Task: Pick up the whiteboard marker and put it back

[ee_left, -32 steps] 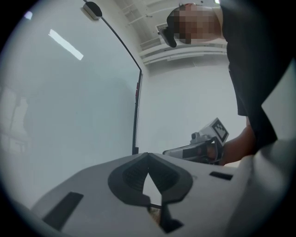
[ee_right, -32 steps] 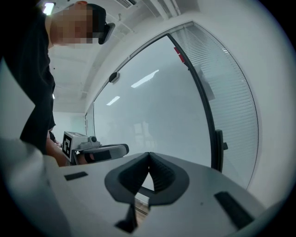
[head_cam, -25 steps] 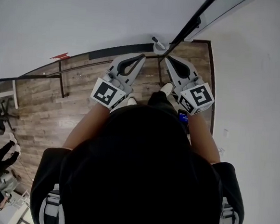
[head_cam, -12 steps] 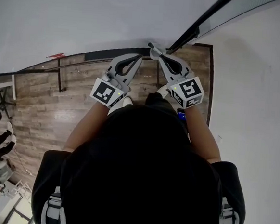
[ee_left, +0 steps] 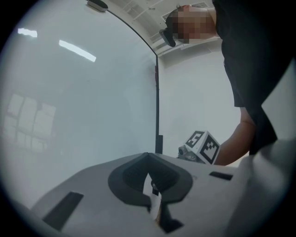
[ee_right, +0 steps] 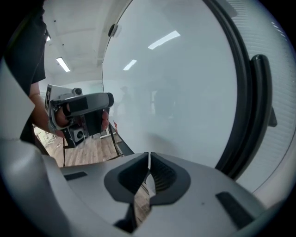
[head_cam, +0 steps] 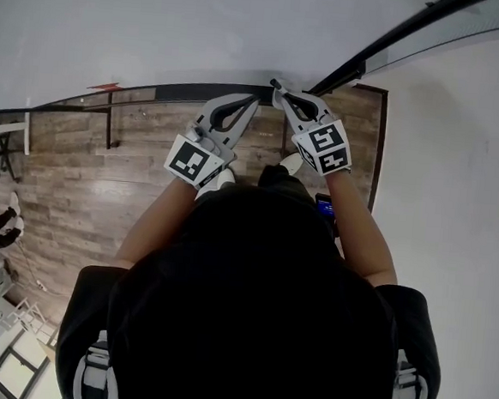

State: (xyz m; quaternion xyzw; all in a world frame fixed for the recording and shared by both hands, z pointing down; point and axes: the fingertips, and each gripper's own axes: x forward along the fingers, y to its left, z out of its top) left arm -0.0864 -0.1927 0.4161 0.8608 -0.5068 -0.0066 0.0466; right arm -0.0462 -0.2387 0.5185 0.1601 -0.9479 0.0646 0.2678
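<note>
My left gripper (ee_left: 148,159) and right gripper (ee_right: 149,157) are both closed and empty at the whiteboard (head_cam: 160,24), and what may be the marker (head_cam: 274,84), a dark stub, sits just past the right gripper's tips, so both steps look undone.

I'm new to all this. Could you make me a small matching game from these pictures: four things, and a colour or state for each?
Things:
1. whiteboard
2. floor
3. right gripper
4. person's shirt

Colour or state:
A. black
B. jaws closed together, nothing between them
C. brown wood planks
D. white and glossy

Pairs: 1-D, 2-C, 3-B, 4-A
</note>
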